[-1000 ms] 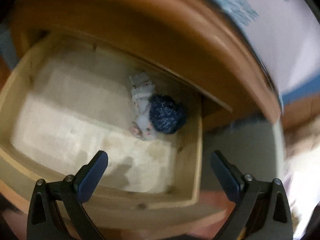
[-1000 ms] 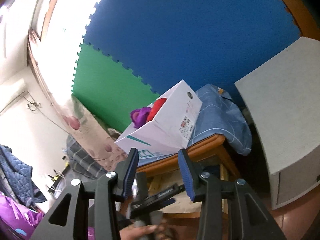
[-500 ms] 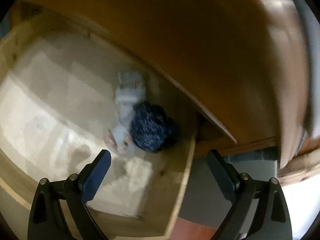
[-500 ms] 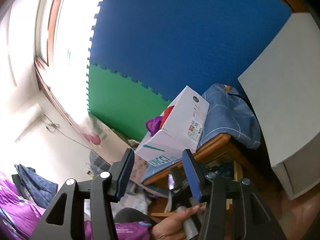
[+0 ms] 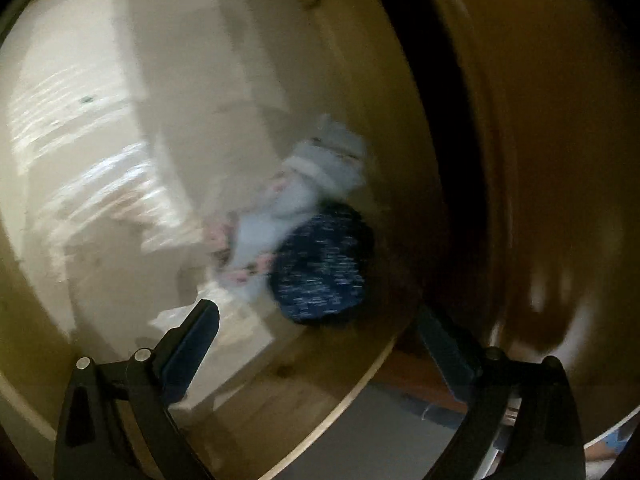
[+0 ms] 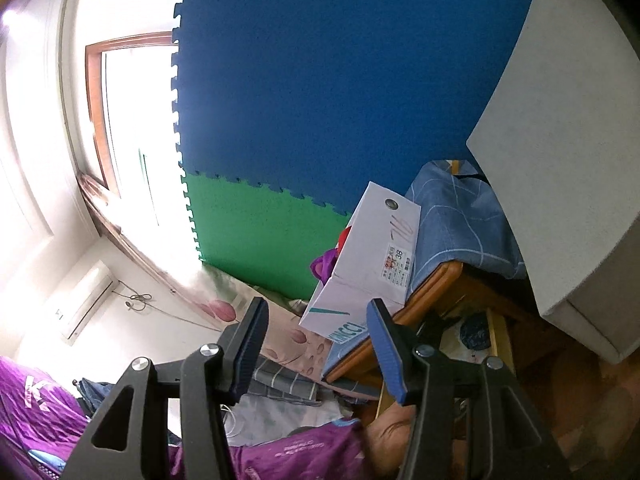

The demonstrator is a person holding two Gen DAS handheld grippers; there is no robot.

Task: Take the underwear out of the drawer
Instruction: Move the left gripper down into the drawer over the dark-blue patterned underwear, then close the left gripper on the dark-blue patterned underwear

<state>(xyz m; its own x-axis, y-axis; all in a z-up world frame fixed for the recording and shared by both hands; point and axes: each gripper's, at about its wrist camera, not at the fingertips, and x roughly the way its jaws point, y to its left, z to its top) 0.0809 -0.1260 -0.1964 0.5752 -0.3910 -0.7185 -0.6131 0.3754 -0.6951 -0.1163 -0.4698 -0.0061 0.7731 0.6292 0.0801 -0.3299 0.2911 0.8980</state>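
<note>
- Your left claw (image 5: pixel 316 332) hangs over the open wooden drawer (image 5: pixel 344 364) with its jaws spread wide and nothing between them.
- The underwear lies on the drawer's pale floor, pushed toward its right-hand wall: a dark blue speckled bundle (image 5: pixel 324 264) with a light, pink-printed piece (image 5: pixel 296 200) touching it on the upper left. Both are blurred, so finer detail cannot be told.
- The blue bundle sits just ahead of your left claw, apart from both pads.
- Your right claw (image 6: pixel 316 344) points out across the room, released and empty; its jaws have just been opening.
- In the right wrist view, the same drawer (image 6: pixel 498 336) shows below a wooden surface (image 6: pixel 436 284) draped with a blue checked cloth (image 6: pixel 456 216).
- A white cardboard box (image 6: pixel 376 256) stands tilted on that cloth, with red and purple fabric poking from its open top.
- Blue and green foam mats (image 6: pixel 320 80) cover the wall behind.
</note>
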